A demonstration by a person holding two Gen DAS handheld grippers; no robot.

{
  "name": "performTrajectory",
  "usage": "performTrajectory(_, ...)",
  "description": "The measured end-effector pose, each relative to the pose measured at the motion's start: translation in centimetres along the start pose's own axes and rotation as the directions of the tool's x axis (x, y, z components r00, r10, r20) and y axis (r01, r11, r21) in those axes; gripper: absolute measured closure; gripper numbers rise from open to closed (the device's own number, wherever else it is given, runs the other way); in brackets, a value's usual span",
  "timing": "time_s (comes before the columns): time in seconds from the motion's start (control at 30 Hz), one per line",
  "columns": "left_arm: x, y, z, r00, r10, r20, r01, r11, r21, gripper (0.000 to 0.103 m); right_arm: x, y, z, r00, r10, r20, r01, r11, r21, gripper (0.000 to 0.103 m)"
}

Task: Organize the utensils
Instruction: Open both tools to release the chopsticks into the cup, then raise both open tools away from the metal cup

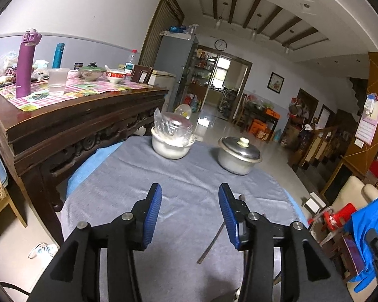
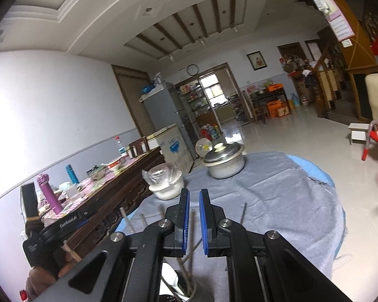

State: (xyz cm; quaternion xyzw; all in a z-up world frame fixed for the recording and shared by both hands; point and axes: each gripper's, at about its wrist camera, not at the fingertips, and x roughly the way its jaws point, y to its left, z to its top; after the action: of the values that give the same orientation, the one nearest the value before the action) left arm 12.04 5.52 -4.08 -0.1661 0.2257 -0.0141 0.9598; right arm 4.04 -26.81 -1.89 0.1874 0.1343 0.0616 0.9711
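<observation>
Most of the sorting looks done, imo, but not all. On the grey cloth point(image 1: 189, 171) over the round table, the white pot point(image 1: 168, 148) w/ plastic wrap and the lidded metal pot point(image 1: 239, 161) sit at the far side, well apart from your tools; neither seems to need you rn. Right under your right gripper point(image 2: 194, 216) is the cup point(image 2: 192, 290), already holding a few chopsticks point(image 2: 189, 274) and a white spoon point(image 2: 170, 275), so that part reads as finished. What's left, as far as you can see here: one loose chopstick point(image 1: 213, 239) lying flat on the cloth, slanting from just under the right-hand finger of your left gripper point(image 1: 190, 214) back toward the camera. It's beside that finger and not between the pads, so you'd prob need to shift over it and drop lower before closing. Your left gripper stands about half open, nothing in it. Your right gripper is pinched almost fully closed. A thin stick shows in the slit btw its pads, but you can't tell if it's gripped or just standing in the cup behind. Other sticks poke up either side of that tool; whether they're in the cup or lying loose is unclear.
</observation>
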Motion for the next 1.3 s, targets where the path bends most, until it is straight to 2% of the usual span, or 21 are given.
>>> performTrajectory(0.3, 1.5, 1.4, -1.8, 0.996, 0.051, -0.069, -0.049, 0.998, 0.032, 0.048, 0.8, -2.4, -0.3, 0.996, -0.070, -0.059, 0.074, 0.995, 0.063, 0.093)
performTrajectory(0.37, 2.2, 2.0, -2.6, 0.992, 0.085, -0.098, -0.081, 0.996, 0.043, 0.048, 1.2, -3.2, -0.6, 0.993, -0.087, -0.080, 0.094, 0.992, 0.080, 0.093)
performTrajectory(0.6, 3.8, 2.8, -4.9, 0.970, 0.132, -0.204, -0.120, 0.990, 0.070, 0.048, 3.0, -5.8, -2.0, 0.975, -0.130, -0.180, 0.157, 0.977, 0.146, 0.093)
performTrajectory(0.77, 4.2, 2.2, -5.5, 0.960, 0.173, -0.219, -0.147, 0.980, 0.132, 0.047, 3.8, -6.4, -3.1, 0.963, -0.141, -0.229, 0.178, 0.973, 0.148, 0.093)
performTrajectory(1.07, 4.9, 3.5, -5.8, 0.943, 0.236, -0.236, -0.202, 0.967, 0.158, 0.047, 5.7, -6.8, -4.4, 0.939, -0.153, -0.307, 0.211, 0.963, 0.166, 0.093)
performTrajectory(1.3, 5.7, 4.2, -6.2, 0.934, 0.248, -0.257, -0.209, 0.963, 0.169, 0.047, 7.2, -6.3, -5.2, 0.922, -0.161, -0.351, 0.227, 0.961, 0.157, 0.093)
